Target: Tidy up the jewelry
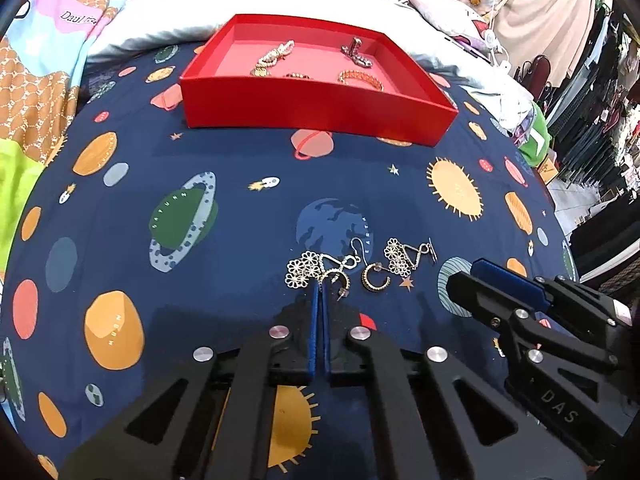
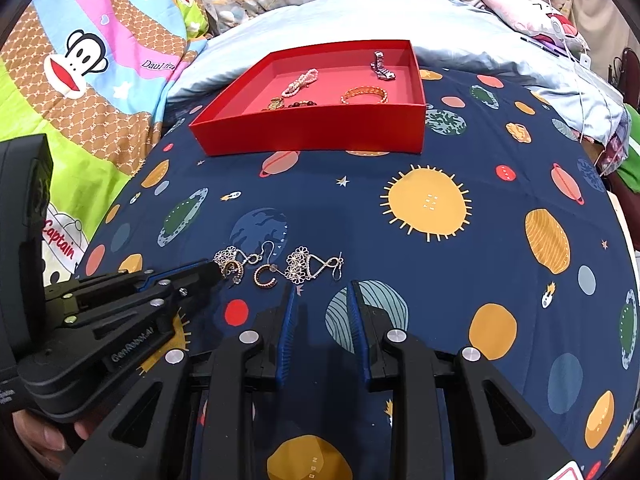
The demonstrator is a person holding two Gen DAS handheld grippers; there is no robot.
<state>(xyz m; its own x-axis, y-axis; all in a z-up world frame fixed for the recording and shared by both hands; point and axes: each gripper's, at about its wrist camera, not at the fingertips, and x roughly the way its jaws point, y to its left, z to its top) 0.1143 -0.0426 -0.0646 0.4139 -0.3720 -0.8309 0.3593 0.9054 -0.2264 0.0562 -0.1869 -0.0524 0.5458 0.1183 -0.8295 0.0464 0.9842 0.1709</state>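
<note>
Several earrings lie on the space-print cloth: a flower drop earring (image 1: 305, 268), a gold hoop earring (image 1: 336, 278), a second hoop (image 1: 375, 277) and a second flower drop (image 1: 404, 256). My left gripper (image 1: 322, 286) is shut on the near hoop earring (image 2: 231, 269), tips at the cloth. My right gripper (image 2: 322, 288) is open, empty, just short of the second flower drop (image 2: 308, 266); it shows at right in the left wrist view (image 1: 476, 276). A red box (image 1: 316, 80) at the back holds a pearl bracelet (image 1: 276, 56), a gold bracelet (image 1: 360, 79) and a dark piece (image 1: 354, 51).
The cloth (image 1: 200, 152) covers a bed. A white pillow (image 2: 320, 20) lies behind the box (image 2: 312, 128). A cartoon-print blanket (image 2: 92, 60) lies to the left. Cloth edge and a cluttered room (image 1: 592, 120) lie to the right.
</note>
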